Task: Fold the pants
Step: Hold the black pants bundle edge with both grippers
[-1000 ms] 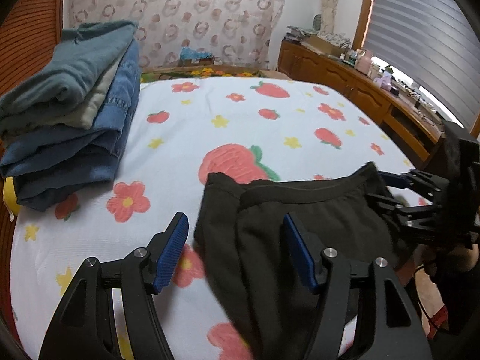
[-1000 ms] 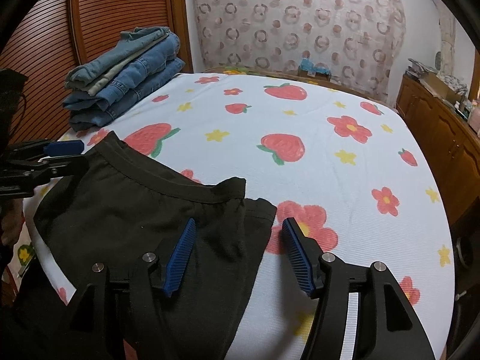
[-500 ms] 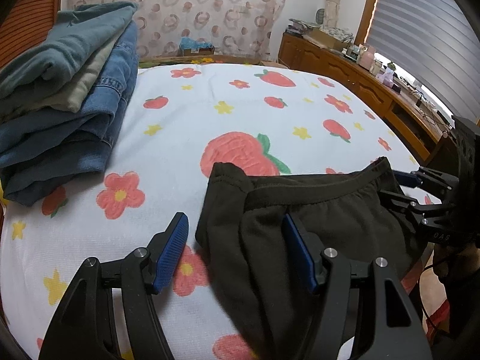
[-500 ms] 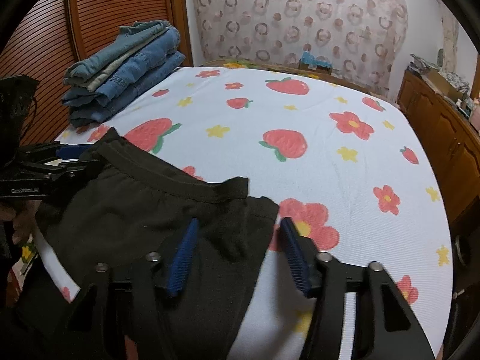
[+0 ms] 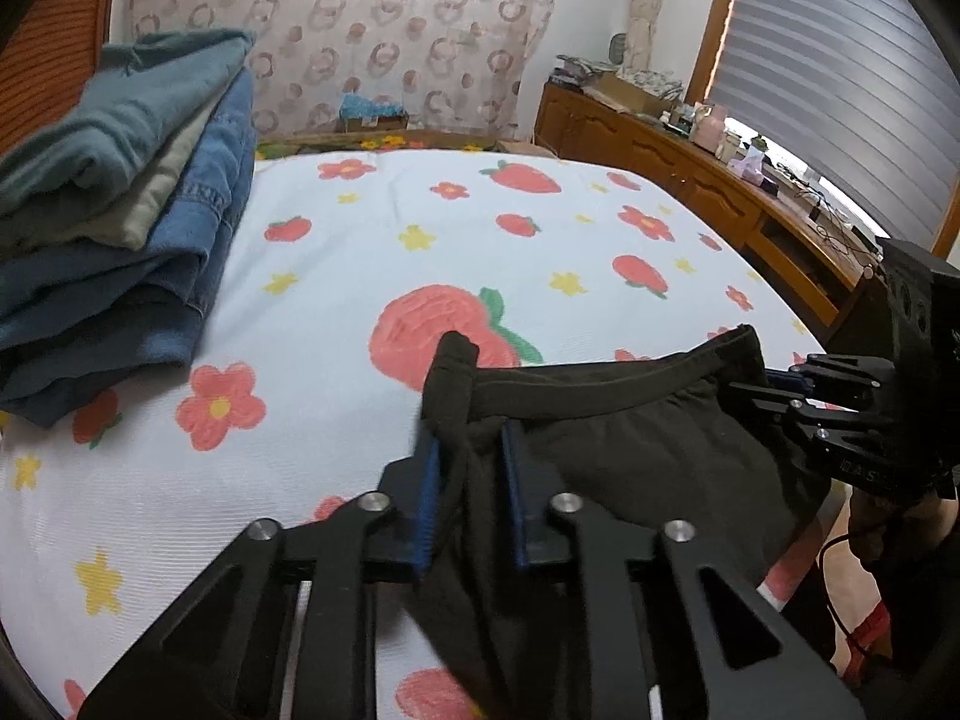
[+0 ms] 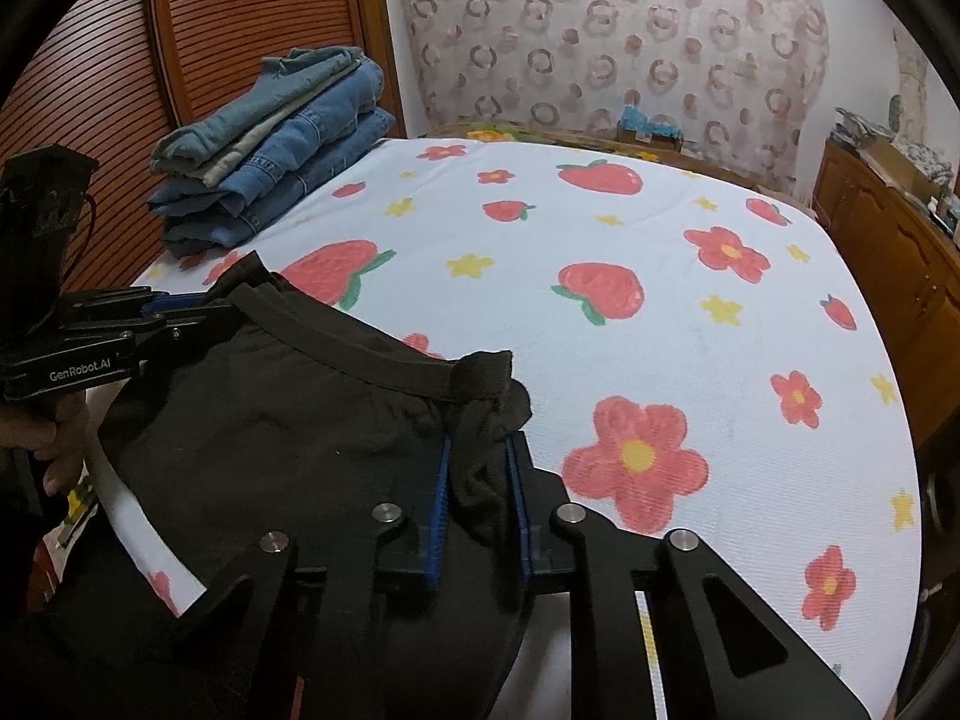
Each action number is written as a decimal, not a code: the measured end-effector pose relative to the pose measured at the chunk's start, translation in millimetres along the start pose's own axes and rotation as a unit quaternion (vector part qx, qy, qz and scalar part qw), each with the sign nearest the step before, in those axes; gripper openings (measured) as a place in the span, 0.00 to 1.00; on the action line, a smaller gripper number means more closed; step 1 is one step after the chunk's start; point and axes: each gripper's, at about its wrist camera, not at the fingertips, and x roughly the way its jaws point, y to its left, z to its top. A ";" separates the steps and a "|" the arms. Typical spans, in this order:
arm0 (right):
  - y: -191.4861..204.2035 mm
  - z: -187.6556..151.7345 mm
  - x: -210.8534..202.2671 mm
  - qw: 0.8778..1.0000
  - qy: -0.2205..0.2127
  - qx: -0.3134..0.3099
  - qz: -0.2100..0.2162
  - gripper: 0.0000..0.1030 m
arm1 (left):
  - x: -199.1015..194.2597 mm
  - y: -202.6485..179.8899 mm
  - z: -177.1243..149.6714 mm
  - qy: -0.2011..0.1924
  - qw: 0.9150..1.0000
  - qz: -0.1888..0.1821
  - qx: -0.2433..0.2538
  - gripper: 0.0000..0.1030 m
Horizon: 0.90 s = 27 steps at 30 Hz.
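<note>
Black pants point(image 5: 636, 456) lie at the near edge of the bed, waistband toward the far side; they also show in the right wrist view point(image 6: 270, 438). My left gripper point(image 5: 468, 450) is shut on the left corner of the waistband, which bunches up between the blue pads. My right gripper point(image 6: 477, 462) is shut on the right corner of the waistband. Each gripper shows in the other's view, the right one point(image 5: 840, 414) at the right and the left one point(image 6: 120, 324) at the left. The pant legs hang off the near edge, out of sight.
A stack of folded jeans point(image 5: 120, 228) sits at the bed's far left, also in the right wrist view point(image 6: 270, 150). The strawberry-and-flower bedsheet point(image 6: 660, 252) stretches ahead. A wooden dresser point(image 5: 720, 198) runs along the right side, wooden slatted doors point(image 6: 210, 48) on the left.
Both grippers have closed from open onto the two waistband corners. The corners now bunch and stand up between the pads, and the waistband is stretched between the grippers.
</note>
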 end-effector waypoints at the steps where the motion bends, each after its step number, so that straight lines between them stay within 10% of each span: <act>1: 1.3 -0.7 -0.9 1.000 -0.001 -0.002 -0.001 0.14 | -2.7 -1.1 0.1 -0.004 1.000 -0.001 0.001 0.17; 18: 5.4 -2.7 -18.0 1.000 -0.023 -0.001 0.002 0.13 | -18.6 -3.5 3.0 -0.023 1.000 0.002 -0.003 0.17; 27: 2.6 -2.8 -8.5 1.000 -0.014 0.004 0.006 0.13 | 5.1 11.0 2.0 0.010 1.000 0.016 -0.021 0.47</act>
